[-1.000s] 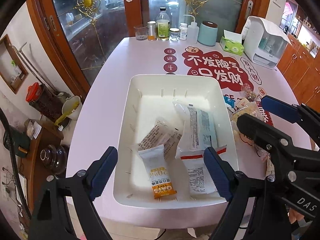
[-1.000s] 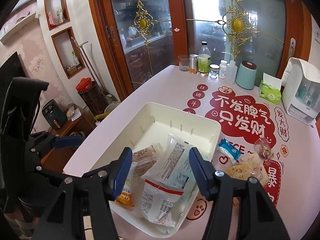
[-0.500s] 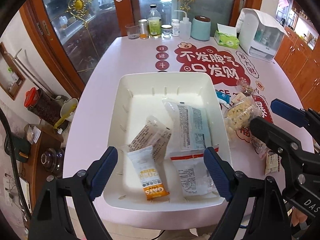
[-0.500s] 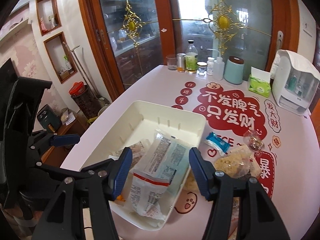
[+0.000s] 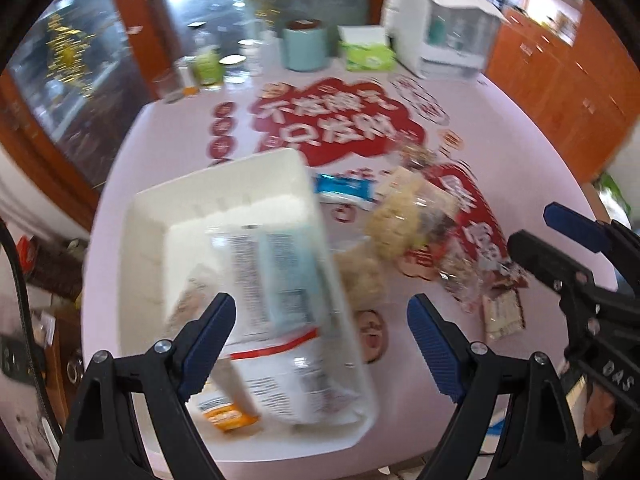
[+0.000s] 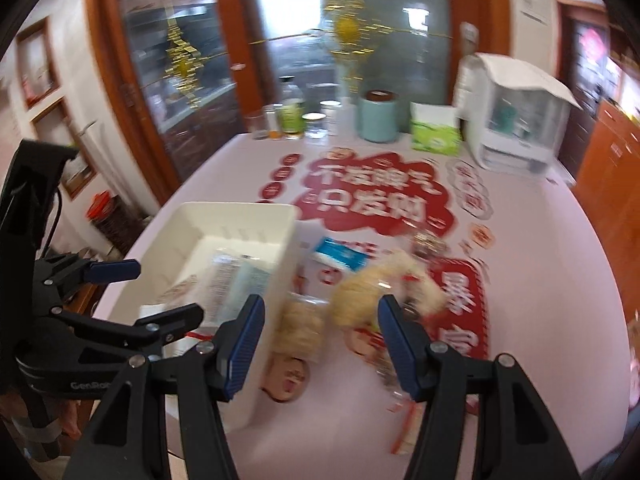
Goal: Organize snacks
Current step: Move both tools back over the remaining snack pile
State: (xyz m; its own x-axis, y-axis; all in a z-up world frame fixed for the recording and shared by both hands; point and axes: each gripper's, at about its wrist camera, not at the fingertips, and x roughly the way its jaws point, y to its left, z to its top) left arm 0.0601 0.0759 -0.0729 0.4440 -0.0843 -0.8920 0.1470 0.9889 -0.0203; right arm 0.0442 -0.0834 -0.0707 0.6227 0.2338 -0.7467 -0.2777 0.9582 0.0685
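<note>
A white bin (image 5: 224, 196) (image 6: 240, 220) sits on the pink table and holds several snack packets, among them a large white-and-blue bag (image 5: 276, 280) and an orange-ended bar (image 5: 224, 414). Loose snacks lie to its right: a blue packet (image 5: 344, 188) (image 6: 340, 254), clear bags of pale puffs (image 5: 404, 220) (image 6: 372, 292) and a smaller wrapped bar (image 5: 502, 316). My left gripper (image 5: 320, 338) is open and empty above the bin's right rim. My right gripper (image 6: 320, 338) is open and empty above the loose puff bags. Both views are motion-blurred.
At the table's far edge stand bottles and jars (image 6: 292, 116), a teal canister (image 6: 378, 116), a green tissue pack (image 6: 436, 132) and a white appliance (image 6: 516, 120). Red printed stickers (image 6: 372, 196) cover the table's middle. Glass doors stand behind.
Both grippers have swung to the right, from over the bin toward the loose snacks beside it. Both stay open and empty. The packets in the bin have not moved.
</note>
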